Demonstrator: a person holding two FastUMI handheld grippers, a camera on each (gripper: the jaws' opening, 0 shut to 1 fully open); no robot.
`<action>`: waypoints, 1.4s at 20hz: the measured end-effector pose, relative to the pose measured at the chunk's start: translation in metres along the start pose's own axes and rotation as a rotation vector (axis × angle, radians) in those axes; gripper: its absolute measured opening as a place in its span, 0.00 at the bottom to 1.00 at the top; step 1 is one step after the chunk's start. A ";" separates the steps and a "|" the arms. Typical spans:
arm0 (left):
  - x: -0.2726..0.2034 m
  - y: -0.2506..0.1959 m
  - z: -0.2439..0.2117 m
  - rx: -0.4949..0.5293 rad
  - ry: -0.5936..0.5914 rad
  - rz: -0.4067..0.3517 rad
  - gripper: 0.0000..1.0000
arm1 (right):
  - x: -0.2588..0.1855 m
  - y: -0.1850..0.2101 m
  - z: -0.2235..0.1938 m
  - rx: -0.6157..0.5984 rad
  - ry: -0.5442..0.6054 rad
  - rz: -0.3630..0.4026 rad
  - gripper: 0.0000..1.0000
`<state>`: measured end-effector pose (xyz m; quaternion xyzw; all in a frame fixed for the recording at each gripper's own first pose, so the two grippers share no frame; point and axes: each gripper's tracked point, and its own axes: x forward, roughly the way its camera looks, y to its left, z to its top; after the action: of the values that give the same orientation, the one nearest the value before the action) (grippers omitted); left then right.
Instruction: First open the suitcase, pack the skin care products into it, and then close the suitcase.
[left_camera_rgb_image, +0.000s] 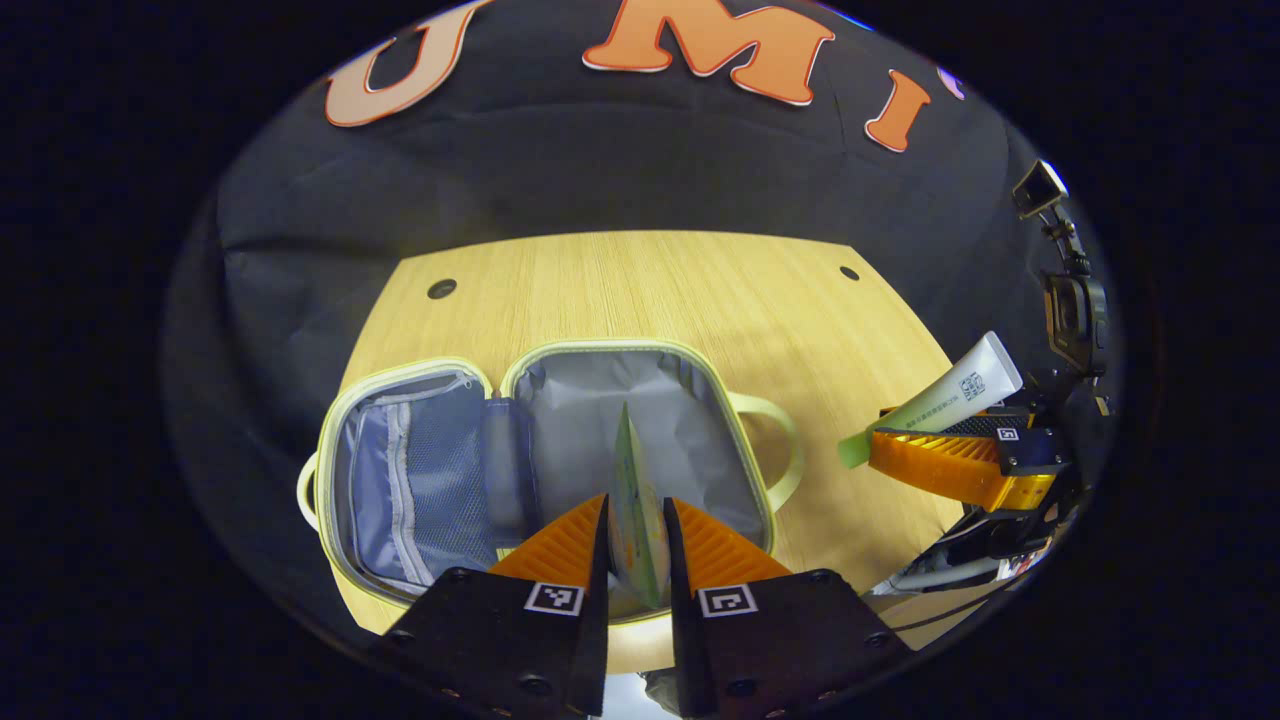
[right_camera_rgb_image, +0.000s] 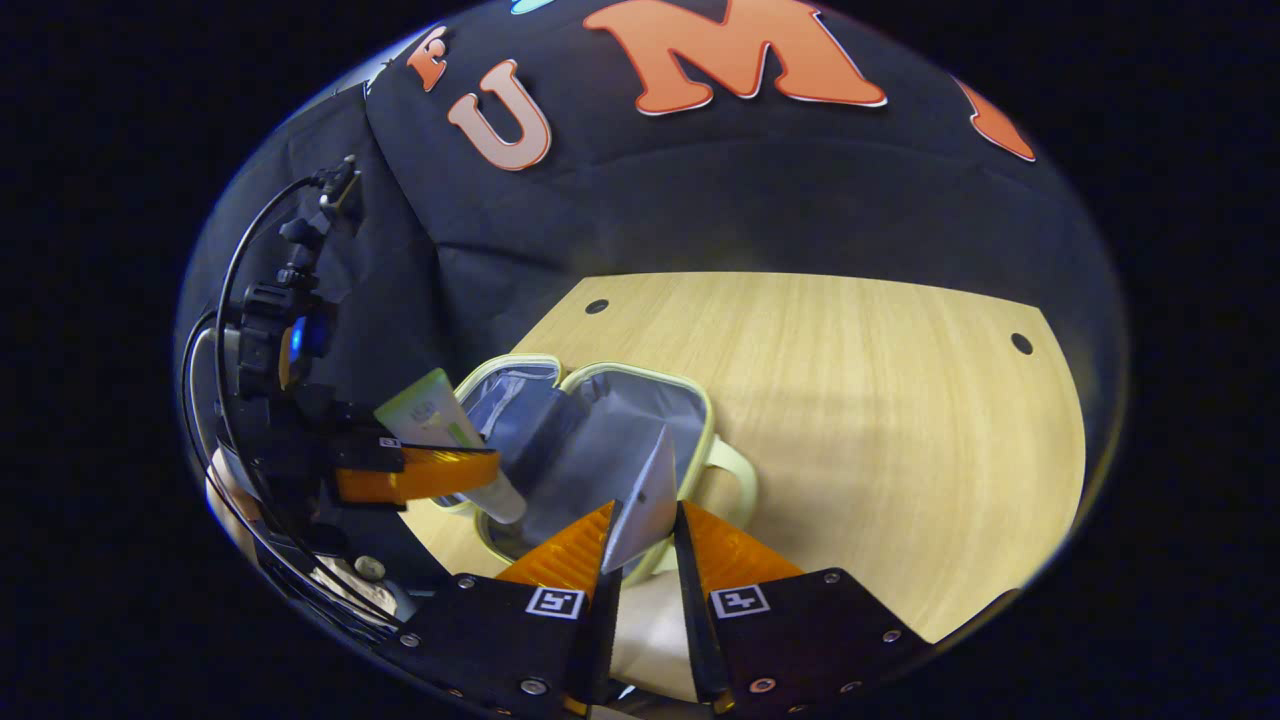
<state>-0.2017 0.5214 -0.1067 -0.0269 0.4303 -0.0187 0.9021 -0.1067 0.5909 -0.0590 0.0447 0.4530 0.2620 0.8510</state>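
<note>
Above the open suitcase (left_camera_rgb_image: 540, 460), my left gripper (left_camera_rgb_image: 636, 520) clamps a tube (left_camera_rgb_image: 638, 510). My right gripper (right_camera_rgb_image: 645, 525) pinches another tube (right_camera_rgb_image: 645, 495).

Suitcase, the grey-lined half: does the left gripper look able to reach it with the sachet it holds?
Probably yes. The suitcase lies open, and the left gripper holds the sachet right above that half. The dark bottle lies aside by the hinge, so nothing seems to block the way.

Recording booth, black cloth wall (left_camera_rgb_image: 600, 180), wooden table (left_camera_rgb_image: 700, 300), mounted camera (left_camera_rgb_image: 1040, 190)
</note>
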 end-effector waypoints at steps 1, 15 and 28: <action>0.003 0.002 -0.001 0.006 0.028 -0.027 0.27 | 0.009 0.007 -0.004 0.017 0.027 -0.008 0.32; 0.059 0.018 -0.021 -0.003 0.251 -0.124 0.33 | 0.053 0.009 -0.042 0.170 0.178 -0.148 0.32; 0.047 0.014 -0.004 0.030 0.187 -0.129 0.98 | 0.059 0.011 -0.043 0.164 0.211 -0.132 0.32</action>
<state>-0.1753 0.5323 -0.1463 -0.0394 0.5095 -0.0857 0.8553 -0.1185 0.6224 -0.1244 0.0565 0.5620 0.1707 0.8074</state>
